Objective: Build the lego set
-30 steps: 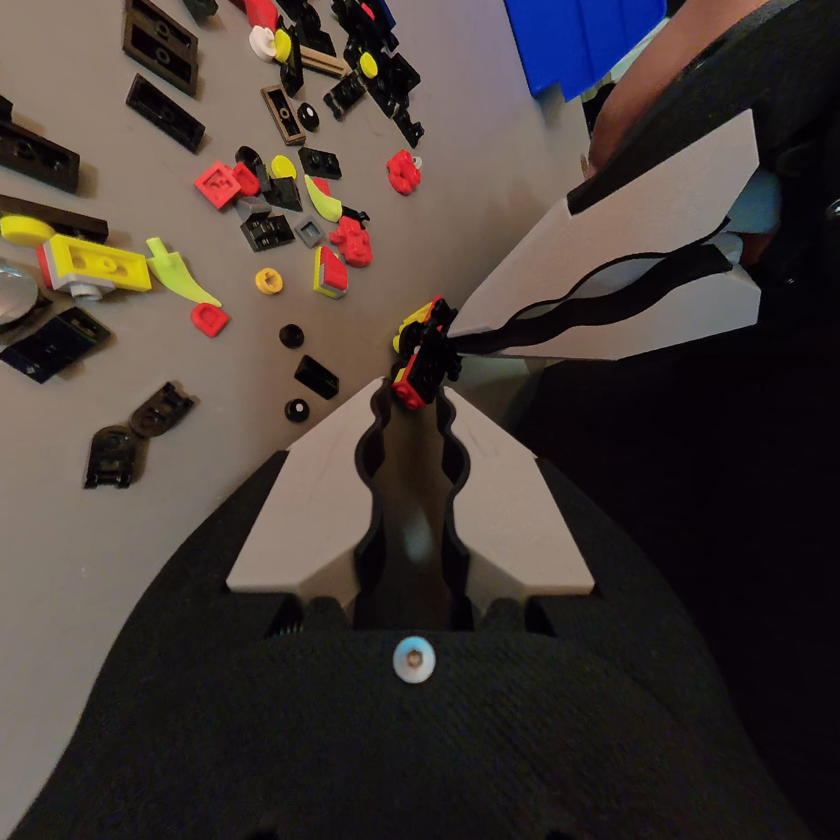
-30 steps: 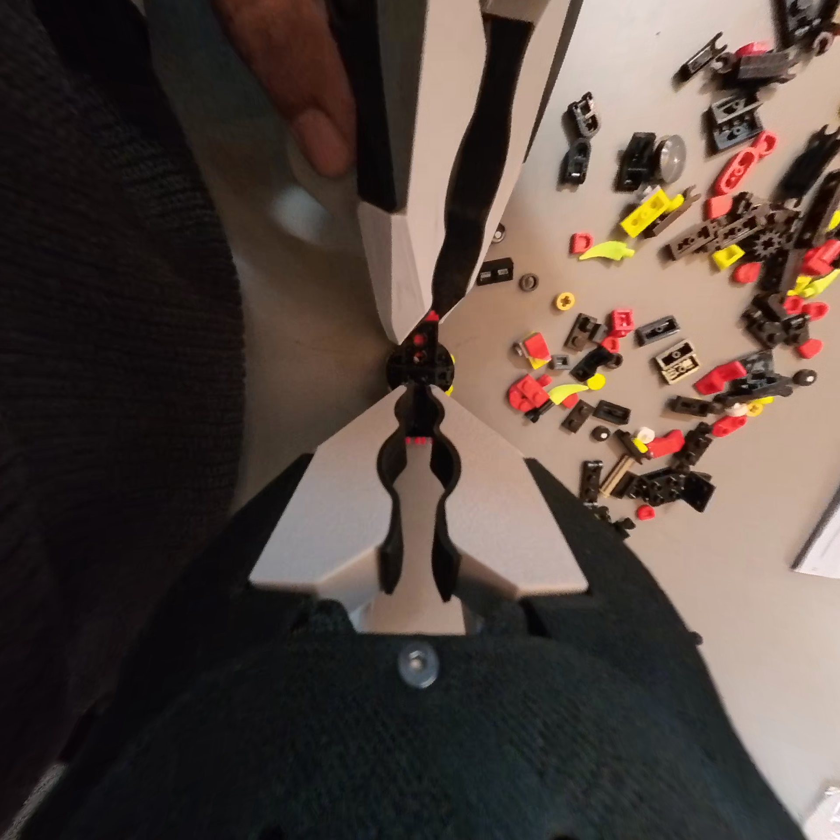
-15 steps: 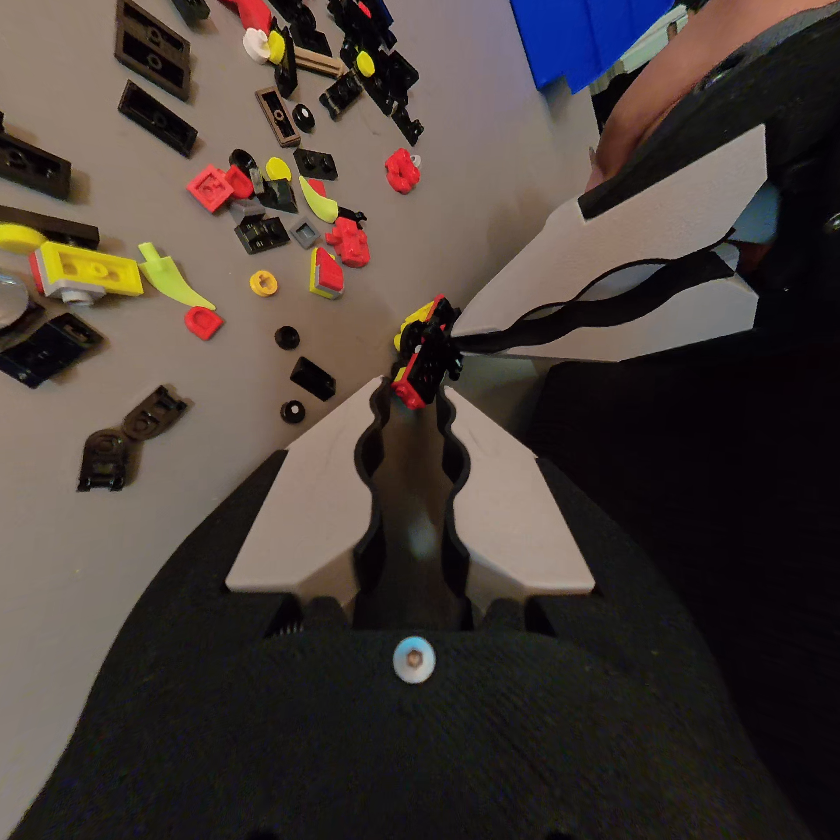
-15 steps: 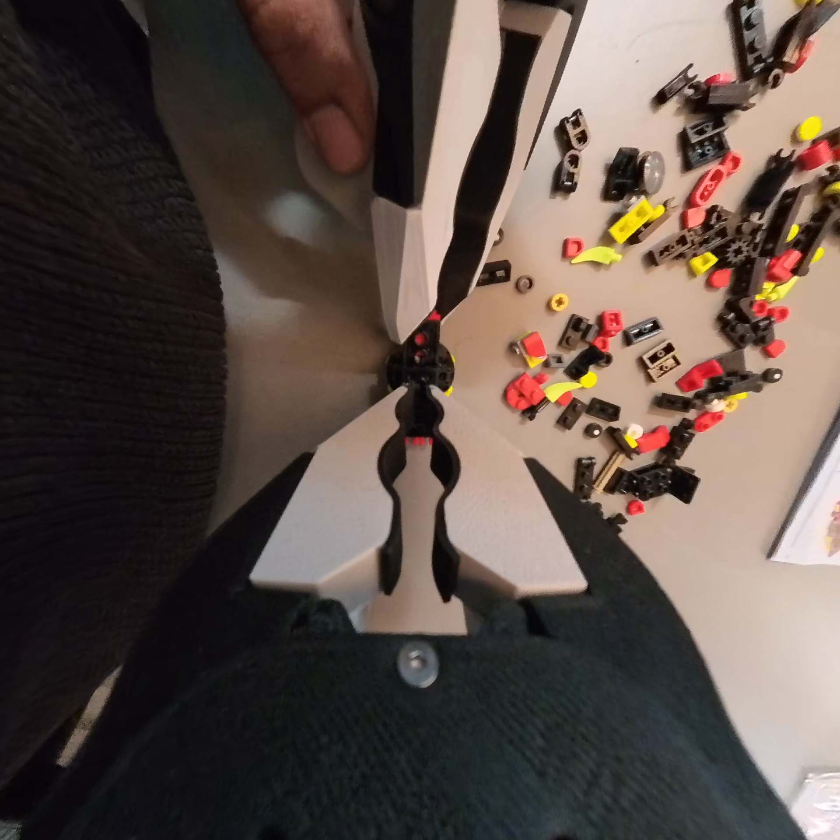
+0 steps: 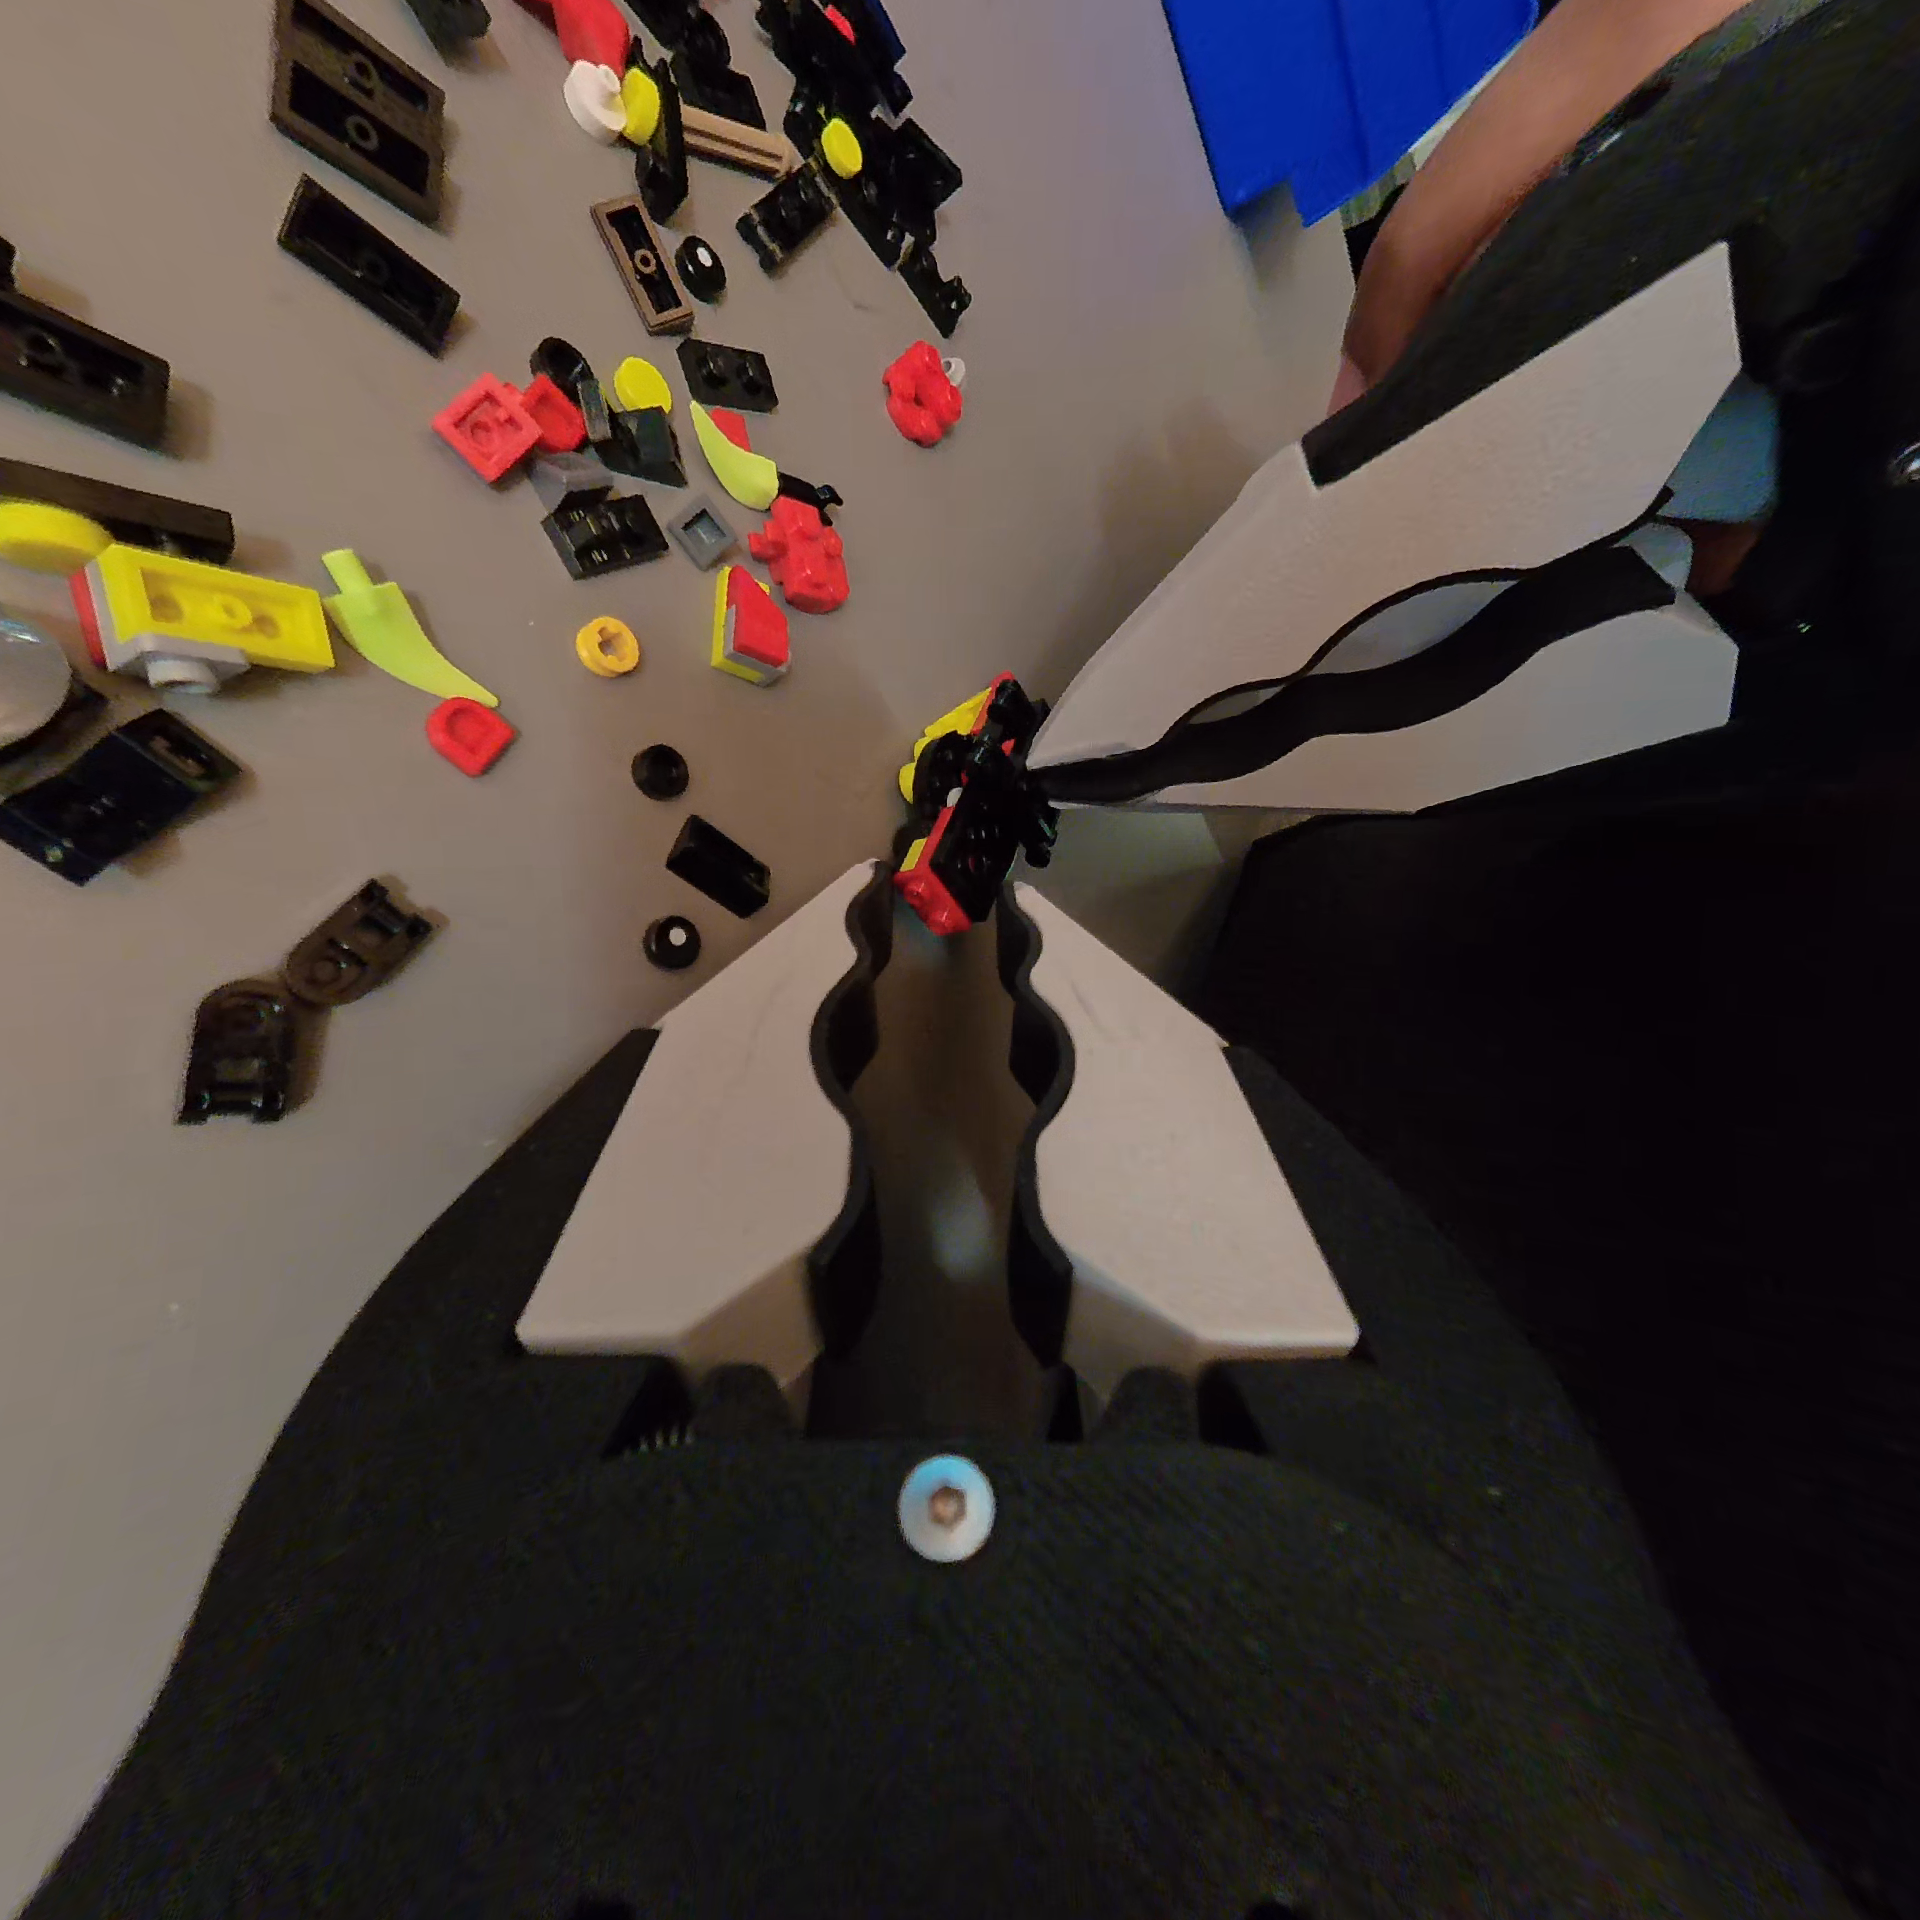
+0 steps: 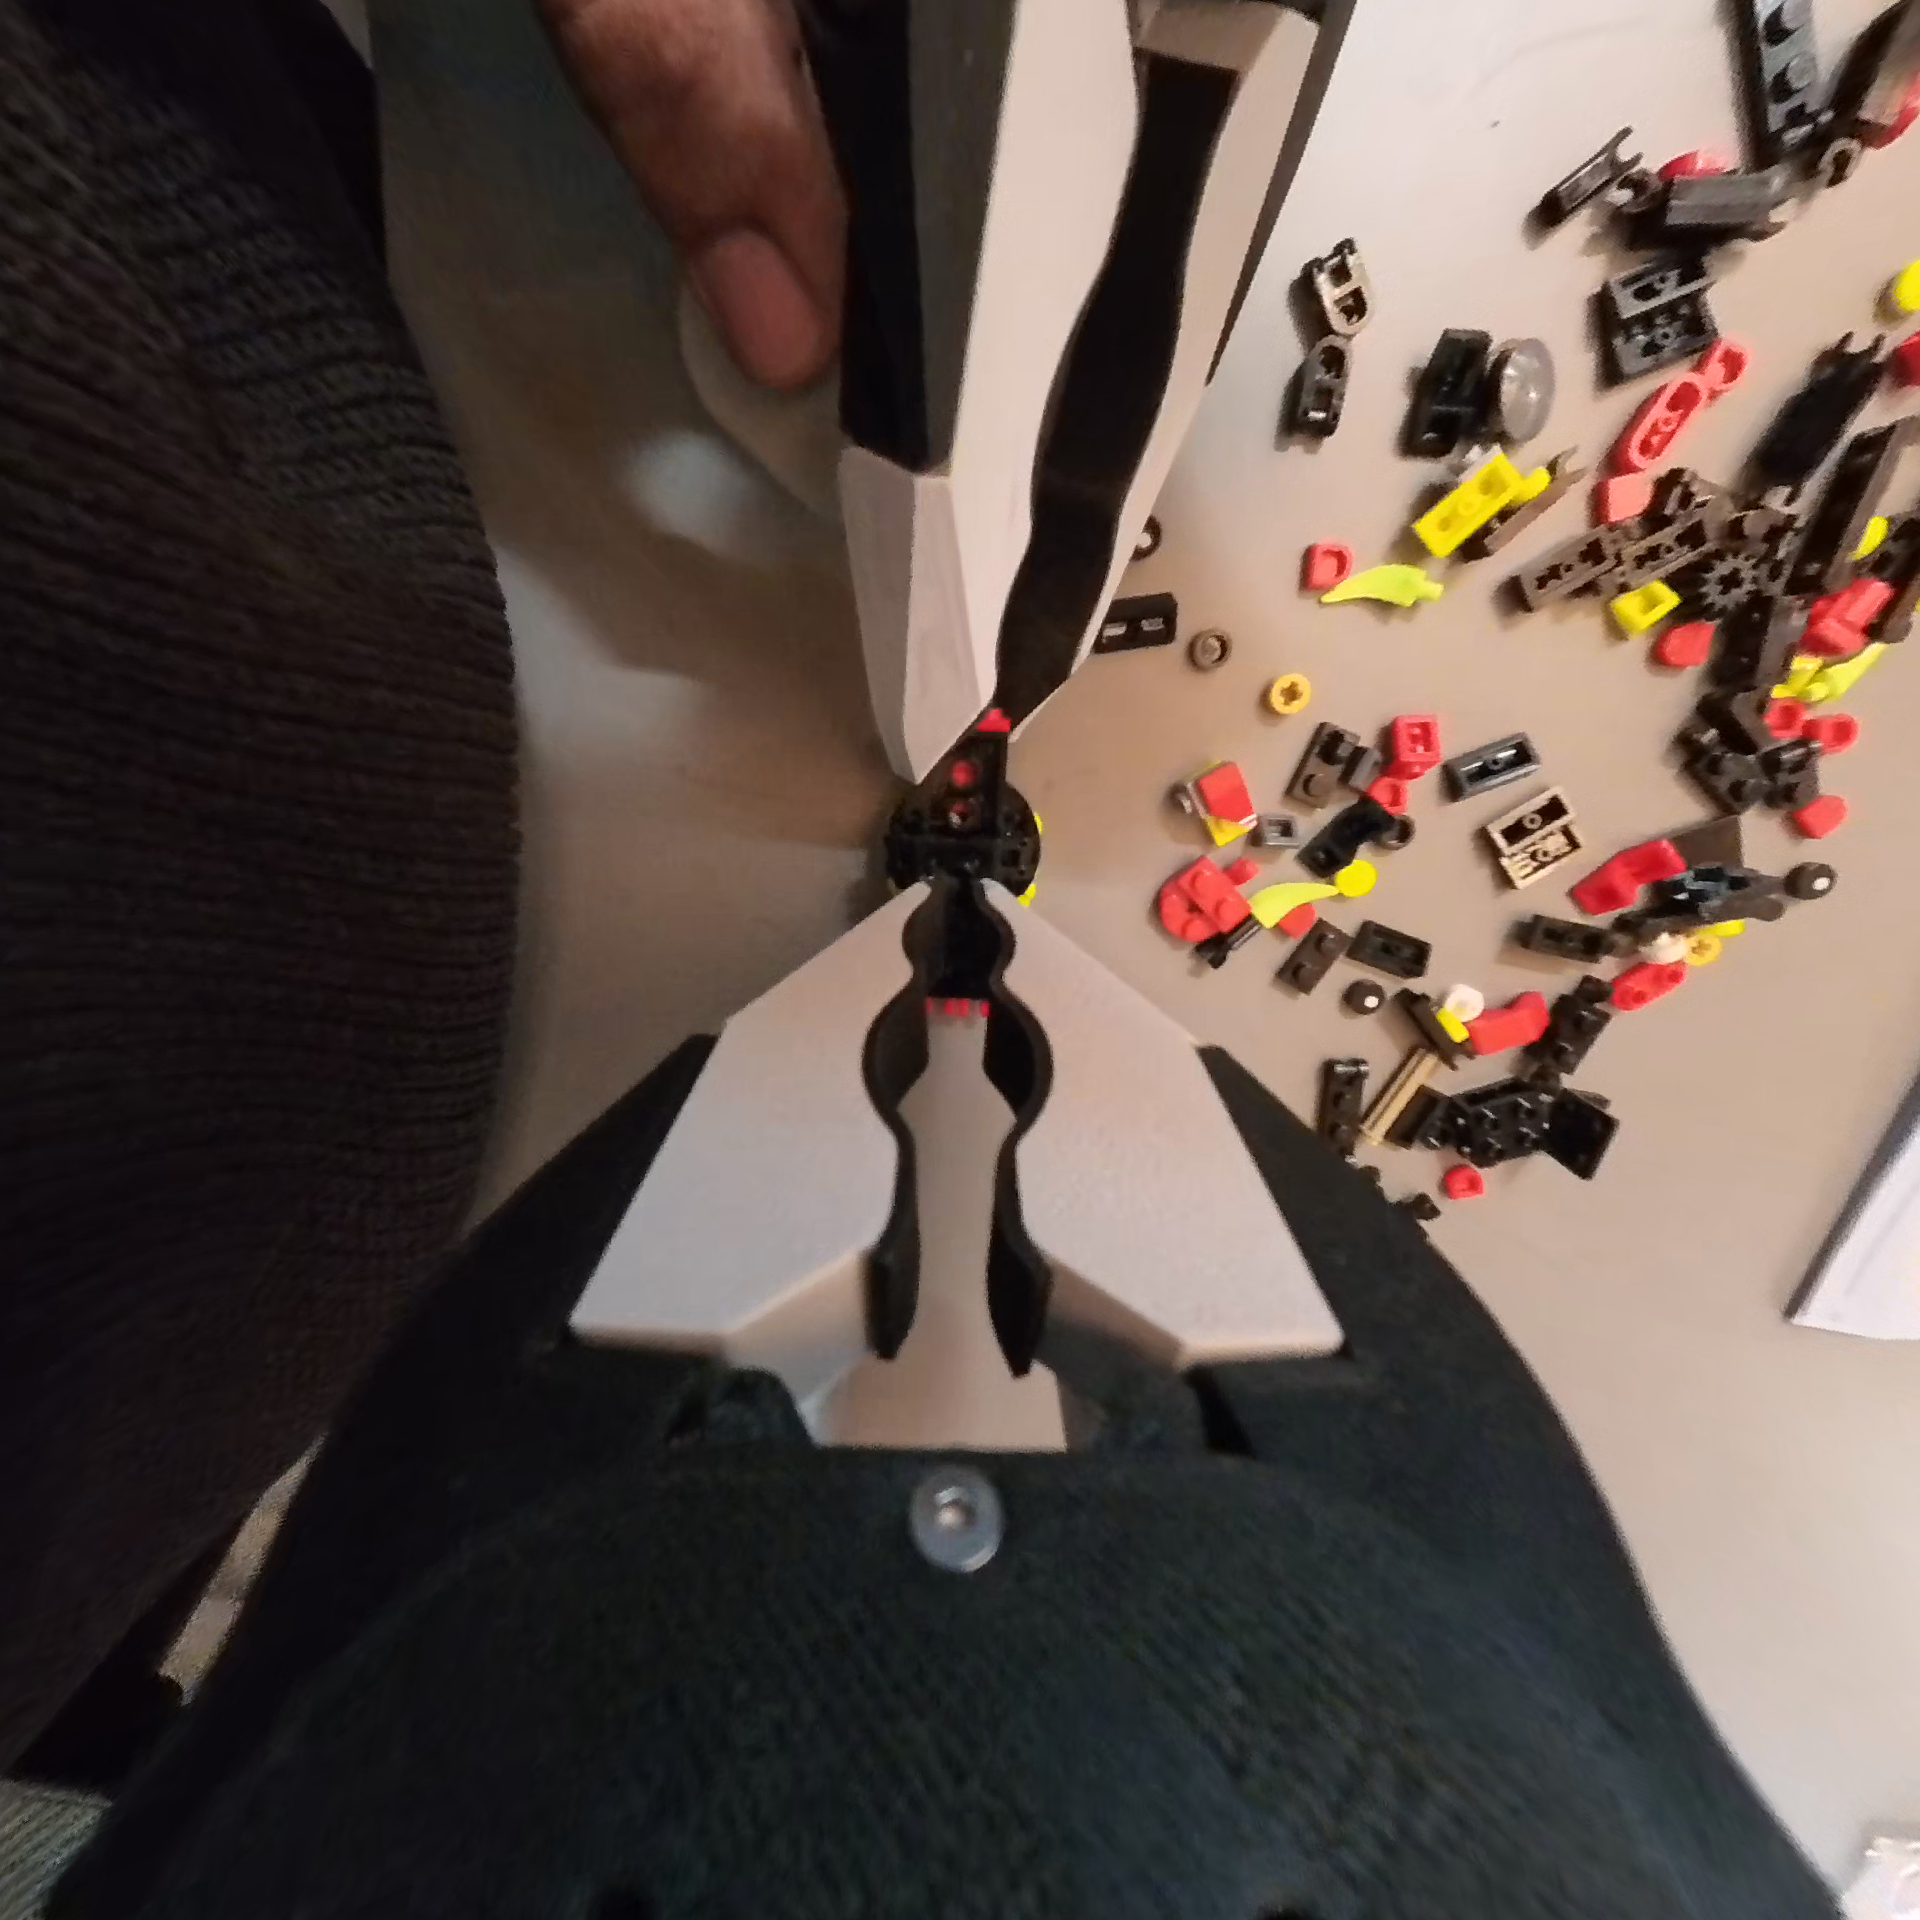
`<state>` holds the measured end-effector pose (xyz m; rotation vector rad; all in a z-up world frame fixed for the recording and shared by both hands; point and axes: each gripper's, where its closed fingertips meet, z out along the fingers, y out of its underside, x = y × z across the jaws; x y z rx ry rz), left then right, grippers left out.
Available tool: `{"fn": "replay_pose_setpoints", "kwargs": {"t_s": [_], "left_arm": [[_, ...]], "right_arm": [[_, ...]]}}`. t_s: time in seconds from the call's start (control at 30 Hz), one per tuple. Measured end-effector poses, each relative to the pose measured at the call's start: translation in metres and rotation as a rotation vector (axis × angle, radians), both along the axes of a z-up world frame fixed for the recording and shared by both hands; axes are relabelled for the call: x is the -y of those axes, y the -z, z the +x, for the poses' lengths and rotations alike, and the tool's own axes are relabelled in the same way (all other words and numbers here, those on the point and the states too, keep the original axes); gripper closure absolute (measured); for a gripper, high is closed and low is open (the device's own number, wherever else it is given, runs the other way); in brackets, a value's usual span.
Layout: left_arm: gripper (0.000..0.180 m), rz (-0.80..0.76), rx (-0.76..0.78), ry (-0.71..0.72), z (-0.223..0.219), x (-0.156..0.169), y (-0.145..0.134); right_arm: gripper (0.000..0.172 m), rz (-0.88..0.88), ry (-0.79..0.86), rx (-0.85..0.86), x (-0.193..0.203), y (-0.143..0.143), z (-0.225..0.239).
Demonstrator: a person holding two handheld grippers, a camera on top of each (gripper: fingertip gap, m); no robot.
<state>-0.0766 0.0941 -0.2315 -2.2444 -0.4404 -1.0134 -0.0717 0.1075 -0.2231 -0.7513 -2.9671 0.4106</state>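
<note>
Your left gripper (image 5: pixel 948 883) was clamped on the red end of a small brick model (image 5: pixel 966 821), a black, red and yellow assembly held just above the grey table (image 5: pixel 260 1299). Both pads pressed against its sides, so the jaws stood a little apart around it. Your right gripper (image 6: pixel 961 894) came in from the other side (seen as the grey wedge at the right of the left wrist view) and its black pads were pinched together on a thin black piece of that same model, with a sliver of red showing between them further back. The two sets of fingertips nearly met at the model, close to the near edge of the table, beside your dark sweater (image 6: pixel 208 727).

Loose bricks (image 5: pixel 623 468) in black, red and yellow lay scattered over the table toward its far side. Nearest the model were a black block (image 5: pixel 717 868), two black round studs (image 5: pixel 660 771) and a yellow ring (image 5: pixel 607 646). A blue box (image 5: pixel 1340 94) stood at the far edge. Your finger (image 6: pixel 748 239) rested on the back of the left gripper.
</note>
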Motion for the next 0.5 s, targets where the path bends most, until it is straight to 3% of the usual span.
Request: {"fn": "replay_pose_setpoints", "kwargs": {"t_s": [0.5], "left_arm": [[0.162,-0.001,-0.034,0.001,0.0003,0.0001,0.0003]], "right_arm": [[0.172,0.038,0.011,0.003,0.0002,0.0001,0.0]]}}
